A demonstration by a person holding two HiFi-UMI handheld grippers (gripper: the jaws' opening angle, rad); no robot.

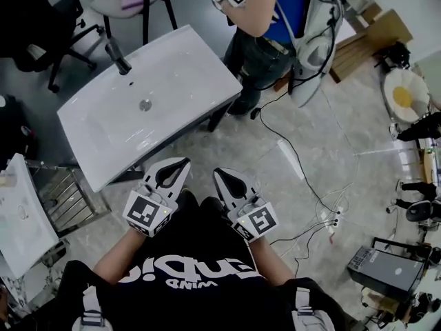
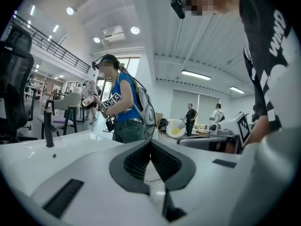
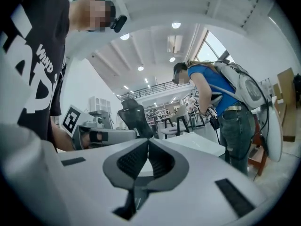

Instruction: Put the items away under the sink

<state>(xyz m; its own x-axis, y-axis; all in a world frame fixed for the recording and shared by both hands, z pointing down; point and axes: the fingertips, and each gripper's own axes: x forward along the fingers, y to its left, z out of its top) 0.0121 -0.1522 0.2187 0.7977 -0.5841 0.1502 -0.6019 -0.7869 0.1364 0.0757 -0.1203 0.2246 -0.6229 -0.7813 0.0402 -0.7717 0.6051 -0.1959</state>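
Both tools are held low in front of the person's black shirt: the white left gripper with its marker cube [image 1: 180, 165] and the matching white right gripper [image 1: 220, 175] each have their dark ribbed jaws pressed together on nothing, tips aimed toward the white rectangular ceramic sink [image 1: 176, 71] on its dark frame just ahead. No item to be stored shows plainly in any view, and the space beneath the basin is hidden by its top from above; the metal wire rack [image 1: 69, 197] left of the sink may belong to the job, though that is hard to tell. The task looks not yet begun. A sound start is to part the jaws, crouch so the underside comes into sight, and keep clear of the person in the blue shirt [image 1: 275, 5] standing at the sink's far corner
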